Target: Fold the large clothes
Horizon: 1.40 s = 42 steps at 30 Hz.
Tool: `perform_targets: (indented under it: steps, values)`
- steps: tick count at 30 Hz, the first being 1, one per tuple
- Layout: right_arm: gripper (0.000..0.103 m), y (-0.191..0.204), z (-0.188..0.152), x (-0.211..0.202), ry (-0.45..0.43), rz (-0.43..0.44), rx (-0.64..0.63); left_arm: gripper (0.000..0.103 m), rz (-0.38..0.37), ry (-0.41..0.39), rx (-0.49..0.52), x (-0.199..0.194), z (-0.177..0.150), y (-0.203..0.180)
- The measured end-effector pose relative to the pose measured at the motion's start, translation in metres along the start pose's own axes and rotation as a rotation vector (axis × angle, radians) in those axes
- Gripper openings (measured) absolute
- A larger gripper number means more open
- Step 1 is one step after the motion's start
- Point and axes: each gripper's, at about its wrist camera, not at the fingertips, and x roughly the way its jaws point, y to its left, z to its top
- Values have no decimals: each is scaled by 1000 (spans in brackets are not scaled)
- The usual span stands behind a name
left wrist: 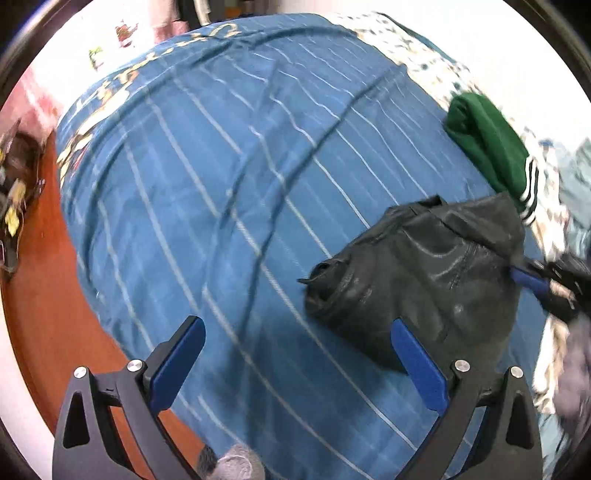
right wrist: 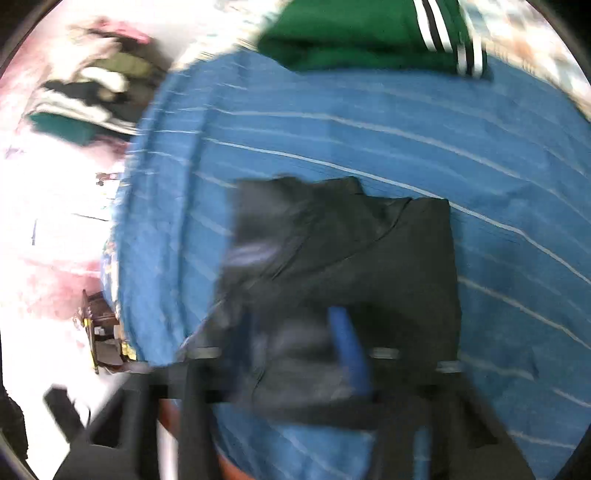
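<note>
A black, shiny, leather-like garment [left wrist: 417, 266] lies folded into a bundle on the blue striped bedspread [left wrist: 221, 184]. My left gripper [left wrist: 295, 323] hangs open above the bedspread, just left of the bundle, with nothing between its blue pads. From the right, my right gripper [left wrist: 524, 275] reaches the bundle's far edge, where one blue finger shows under the cloth. In the blurred right wrist view the black garment [right wrist: 351, 258] fills the middle. There my right gripper [right wrist: 295, 321] stands narrow, with cloth between its fingers and one blue finger [right wrist: 347, 350] showing.
A folded green garment with white stripes [left wrist: 487, 147] [right wrist: 369, 33] lies at the bedspread's far edge. Loose clothes [left wrist: 569, 177] are heaped at the right. Orange-brown floor [left wrist: 37, 295] runs along the bed's left side, with clutter [left wrist: 14, 177] on it.
</note>
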Motion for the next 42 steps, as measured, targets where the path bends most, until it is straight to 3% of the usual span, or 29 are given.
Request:
perform_targets:
  steps: [3,4,8,10,13,14,17,19,21,23,26,28,30,32,35,36,37,39,40,42]
  values:
    - [20,6,23,73,107,-117,-40,103,-15,4,10,12,3,-11]
    - [20,10,26,87,106,-149,-57,103,-17,6,14,17,6,-15]
    - [20,26,38,93,127,-265,-133,103,-3,10,42,20,6,-30]
    - [22,28,39,66,164,-211,-84,103,-1,16,47,19,9,-35]
    - [22,23,41,15,71,9,-28,103,8,-2,67,22,15,-41]
    - [22,18,44,13,65,25,-4,103,18,-10,80,25,18,-44]
    - [22,4,59,64,120,-46,15,103,44,-31,103,40,28,-50]
    - [11,5,70,97,117,-75,-22,103,76,-24,122,57,35,-53]
    - [12,15,77,94,132,-86,-46,103,87,6,103,68,39,-50]
    - [21,15,77,69,140,0,-38,103,54,21,42,65,36,-38]
    - [41,-9,57,11,69,141,-2,103,-23,43,-66,51,19,-18]
    - [62,-36,36,-18,29,152,32,103,-121,86,-183,50,4,-3]
    - [66,-62,12,-37,16,146,80,103,-231,129,-267,60,-7,1]
    - [66,-89,-11,-41,34,183,124,103,-270,153,-298,72,-9,-4]
    - [66,-127,-32,-29,65,226,171,101,-328,125,-386,99,-5,-6]
    - [66,-136,-36,-19,75,248,183,88,-354,109,-439,109,-2,-2]
    - [66,-144,-38,-12,85,272,191,63,-333,103,-471,112,-1,2]
    - [66,-149,-37,11,103,337,197,40,-362,86,-553,111,-2,13]
    - [70,-151,-34,23,108,375,192,32,-375,70,-568,107,-5,18]
    - [75,-150,-25,51,125,428,171,27,-380,54,-555,101,-10,20]
